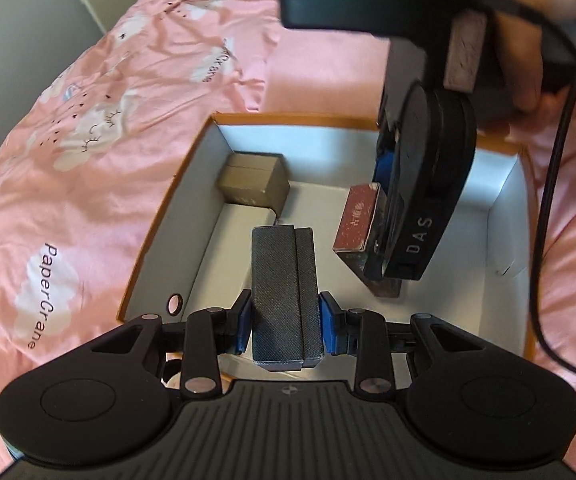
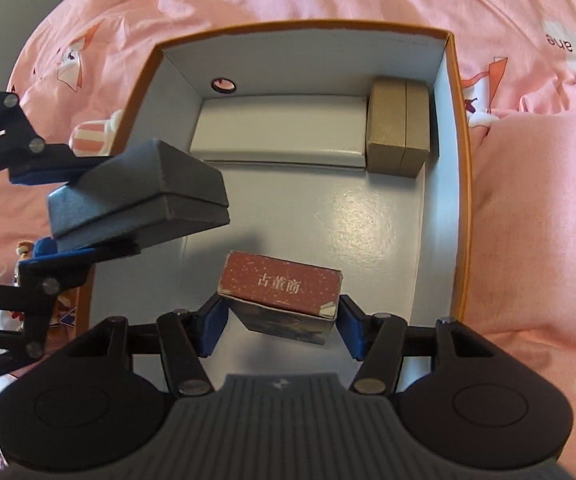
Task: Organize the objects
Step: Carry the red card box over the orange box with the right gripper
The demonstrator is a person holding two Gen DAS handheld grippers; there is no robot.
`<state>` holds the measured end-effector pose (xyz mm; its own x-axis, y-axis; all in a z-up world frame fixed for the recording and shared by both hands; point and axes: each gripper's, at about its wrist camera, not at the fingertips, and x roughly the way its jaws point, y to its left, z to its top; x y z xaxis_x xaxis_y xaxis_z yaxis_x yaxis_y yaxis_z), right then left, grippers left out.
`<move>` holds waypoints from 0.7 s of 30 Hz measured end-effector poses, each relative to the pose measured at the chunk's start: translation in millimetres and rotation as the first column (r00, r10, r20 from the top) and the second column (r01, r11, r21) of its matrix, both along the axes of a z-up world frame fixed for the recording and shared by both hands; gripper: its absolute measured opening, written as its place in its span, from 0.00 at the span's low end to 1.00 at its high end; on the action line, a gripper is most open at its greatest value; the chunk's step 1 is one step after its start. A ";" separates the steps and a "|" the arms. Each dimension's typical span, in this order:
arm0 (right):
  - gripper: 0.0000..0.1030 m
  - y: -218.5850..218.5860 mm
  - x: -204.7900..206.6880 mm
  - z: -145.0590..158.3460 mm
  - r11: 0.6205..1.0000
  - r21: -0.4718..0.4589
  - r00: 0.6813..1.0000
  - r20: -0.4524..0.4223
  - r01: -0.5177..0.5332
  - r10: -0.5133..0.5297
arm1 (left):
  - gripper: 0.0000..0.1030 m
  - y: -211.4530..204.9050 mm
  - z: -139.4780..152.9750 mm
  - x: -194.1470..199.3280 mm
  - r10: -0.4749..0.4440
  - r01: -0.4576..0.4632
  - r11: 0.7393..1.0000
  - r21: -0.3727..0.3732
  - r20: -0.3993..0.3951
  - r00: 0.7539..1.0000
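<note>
An orange-rimmed cardboard box [image 1: 288,119] with a white inside lies open on a pink bed; it also shows in the right wrist view [image 2: 457,160]. My left gripper [image 1: 286,322] is shut on a dark grey textured box [image 1: 284,292] and holds it over the open box; that grey box also shows in the right wrist view [image 2: 144,196]. My right gripper [image 2: 282,320] is shut on a red box with white characters [image 2: 284,284] inside the open box; this red box also shows in the left wrist view [image 1: 357,216]. A tan box [image 2: 397,128] and a flat white box [image 2: 280,128] lie along one wall.
The pink printed bedding [image 1: 88,140] surrounds the open box on all sides. A black cable [image 1: 547,220] hangs from the right gripper's handle. Bare white floor of the open box [image 2: 359,220] lies between the red box and the tan box.
</note>
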<state>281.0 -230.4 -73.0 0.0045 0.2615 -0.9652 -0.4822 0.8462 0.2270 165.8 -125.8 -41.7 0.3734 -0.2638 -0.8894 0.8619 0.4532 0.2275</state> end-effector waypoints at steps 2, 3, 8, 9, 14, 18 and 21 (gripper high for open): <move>0.59 0.1 2.3 -5.5 1.000 -0.002 1.000 -0.015 -0.003 0.003 | 0.37 -3.2 -10.0 0.1 -0.034 0.034 0.999 0.028 0.001 0.999; 0.59 1.0 3.5 -7.4 1.000 -0.001 1.000 -0.017 -0.005 0.005 | 0.37 -4.5 -14.4 -1.3 -0.054 0.053 0.998 0.044 0.009 0.999; 0.59 4.9 5.8 -12.3 1.000 -0.001 1.000 -0.013 -0.014 0.014 | 0.37 -8.9 -30.1 -5.4 -0.161 0.152 0.979 0.136 0.062 0.985; 0.59 5.2 7.6 -13.7 1.000 0.000 1.000 -0.015 -0.011 0.011 | 0.37 -9.3 -33.1 -6.6 -0.181 0.168 0.973 0.155 0.076 0.980; 0.59 7.5 13.5 -18.3 1.000 -0.001 1.000 -0.026 0.004 -0.004 | 0.37 -9.6 -51.2 -9.7 -0.250 0.214 0.946 0.242 0.126 0.960; 0.59 9.2 18.4 -20.2 1.000 -0.003 1.000 -0.027 0.011 -0.012 | 0.37 -8.3 -62.5 -13.7 -0.270 0.231 0.936 0.267 0.118 0.956; 0.59 9.9 21.7 -21.7 1.000 -0.004 0.999 -0.027 0.021 -0.021 | 0.37 -8.0 -69.2 -16.1 -0.268 0.239 0.934 0.267 0.077 0.960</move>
<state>302.7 -220.5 -94.6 -0.0165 0.2576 -0.9661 -0.4579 0.8570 0.2363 149.7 -133.8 -110.9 0.4233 -0.1347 -0.8959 0.9034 0.1378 0.4061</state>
